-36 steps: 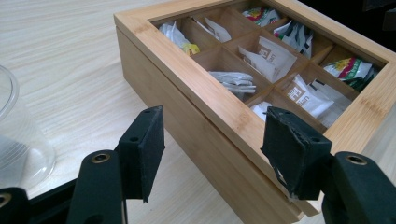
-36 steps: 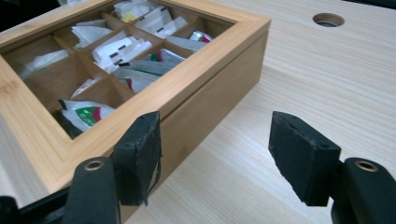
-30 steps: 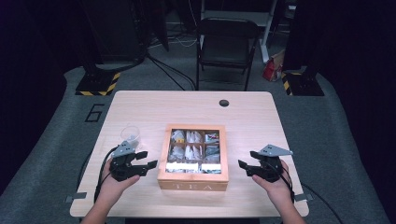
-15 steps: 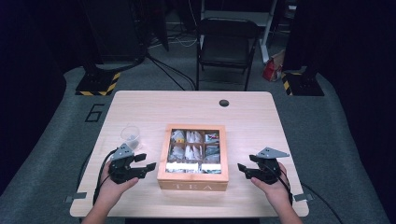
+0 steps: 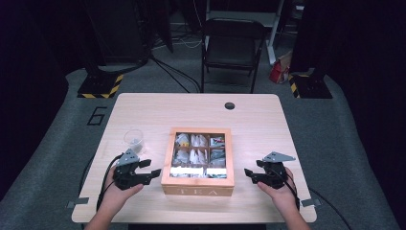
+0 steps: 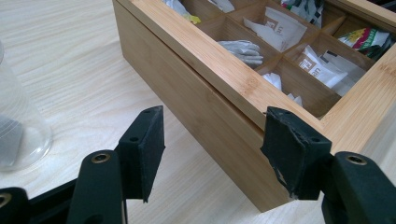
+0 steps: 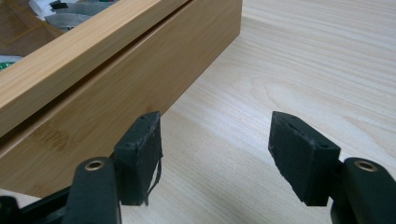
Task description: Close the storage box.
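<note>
- Tea box [image 5: 197,184], of wood with a windowed lid over six compartments of tea bags, sits mid-table toward the near edge, between the two grippers.
- Plastic cup [image 5: 133,139] stands at far left, just beyond the left gripper.
- Left gripper [image 5: 154,173] rests just beside the box's left wall, jaws spread wide, nothing between them.
- Right gripper [image 5: 249,173] sits near the box's right wall, jaws likewise apart and empty, over the bare table [image 5: 268,124].
</note>
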Available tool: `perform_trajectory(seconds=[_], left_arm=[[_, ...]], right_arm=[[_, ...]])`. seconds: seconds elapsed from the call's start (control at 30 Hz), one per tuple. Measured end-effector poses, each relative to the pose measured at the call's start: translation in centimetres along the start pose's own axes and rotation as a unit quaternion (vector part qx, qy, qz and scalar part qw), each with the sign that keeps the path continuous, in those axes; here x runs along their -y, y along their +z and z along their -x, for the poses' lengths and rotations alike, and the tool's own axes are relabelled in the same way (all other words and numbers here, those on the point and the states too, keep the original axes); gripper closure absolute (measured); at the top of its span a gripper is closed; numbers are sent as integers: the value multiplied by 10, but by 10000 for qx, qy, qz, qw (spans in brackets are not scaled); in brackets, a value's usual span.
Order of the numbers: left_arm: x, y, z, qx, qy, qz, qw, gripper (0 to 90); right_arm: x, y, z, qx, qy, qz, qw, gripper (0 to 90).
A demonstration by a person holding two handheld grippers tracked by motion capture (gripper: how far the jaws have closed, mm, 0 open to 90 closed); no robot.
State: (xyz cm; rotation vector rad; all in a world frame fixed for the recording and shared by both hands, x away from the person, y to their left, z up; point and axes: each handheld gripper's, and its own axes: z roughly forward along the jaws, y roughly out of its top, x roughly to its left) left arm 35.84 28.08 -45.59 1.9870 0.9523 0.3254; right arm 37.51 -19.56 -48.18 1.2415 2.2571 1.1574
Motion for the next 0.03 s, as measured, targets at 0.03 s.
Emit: perform_trajectory(seconds=[0.03], left_arm=[[0,0,0,0,-17,8,10000,386]], right_arm=[[0,0,0,0,6,-3,10000,340]])
